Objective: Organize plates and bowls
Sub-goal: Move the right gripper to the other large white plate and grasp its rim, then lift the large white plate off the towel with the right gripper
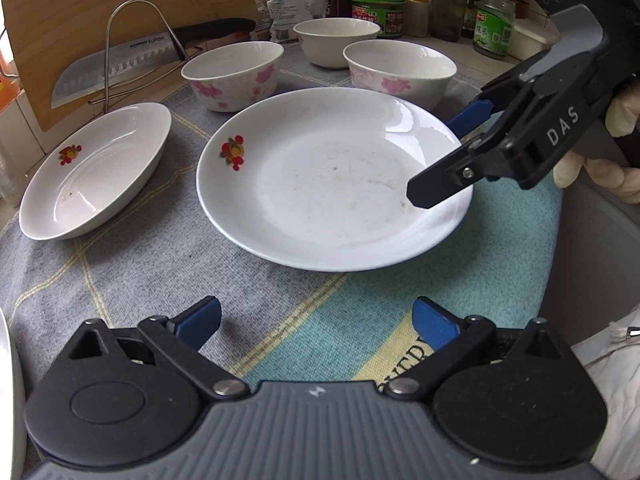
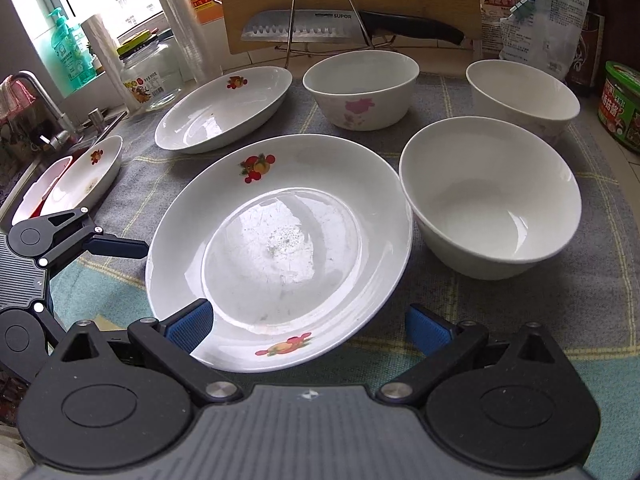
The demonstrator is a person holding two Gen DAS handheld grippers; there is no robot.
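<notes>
Grey checked cloth [image 2: 600, 200] with a teal patch, spread over the counter. On it: round plate [image 2: 280, 220] in the middle, oval dish [image 2: 224, 108] behind and to its left, three bowls [image 2: 492, 200] at the right and rear, small dish [image 2: 86, 176] near the sink edge.

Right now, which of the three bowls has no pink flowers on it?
The back bowl, farthest from both grippers, near the green-lidded jar; it looks plain white, while the other two show pink blossoms.
</notes>
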